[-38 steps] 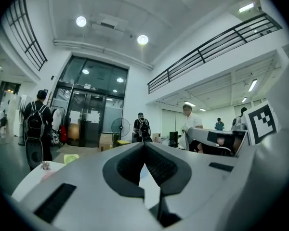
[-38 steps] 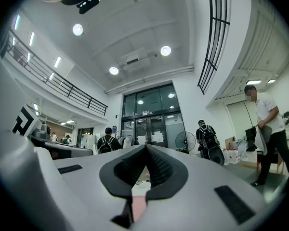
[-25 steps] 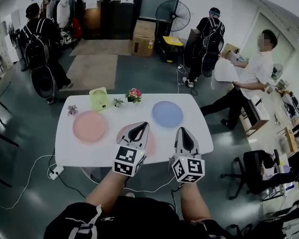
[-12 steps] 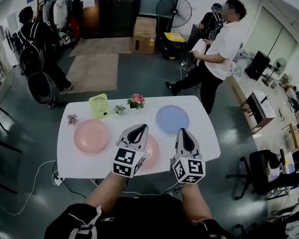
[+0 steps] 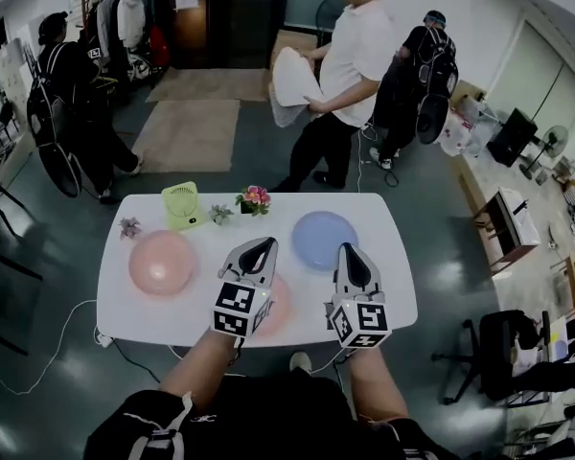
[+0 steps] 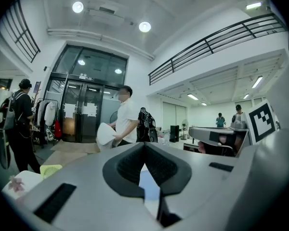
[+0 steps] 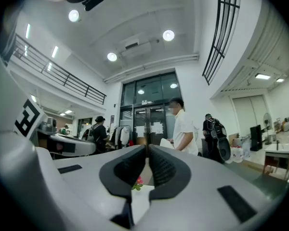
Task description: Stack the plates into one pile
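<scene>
Three plates lie apart on the white table [image 5: 383, 300]. A pink plate [image 5: 161, 262] sits at the left. A second pink plate [image 5: 278, 307] lies near the front edge, partly hidden under my left gripper [image 5: 264, 245]. A blue plate [image 5: 326, 239] sits toward the back right, just beyond my right gripper [image 5: 346, 250]. Both grippers hover side by side over the front of the table and hold nothing. The left gripper [image 6: 144, 146] has its jaws closed together at the tip in its own view. The right gripper [image 7: 147, 148] also shows its jaws pressed together.
A small green fan [image 5: 181, 204], a flower pot [image 5: 255, 199], a tiny plant [image 5: 220, 215] and a small pink ornament [image 5: 129, 227] line the table's back edge. A person in a white shirt [image 5: 350, 56] walks behind the table. Cables [image 5: 67, 329] trail on the floor at left.
Both grippers have advanced together over the front pink plate toward the table's middle. The person in white has walked from the right to behind the table.
</scene>
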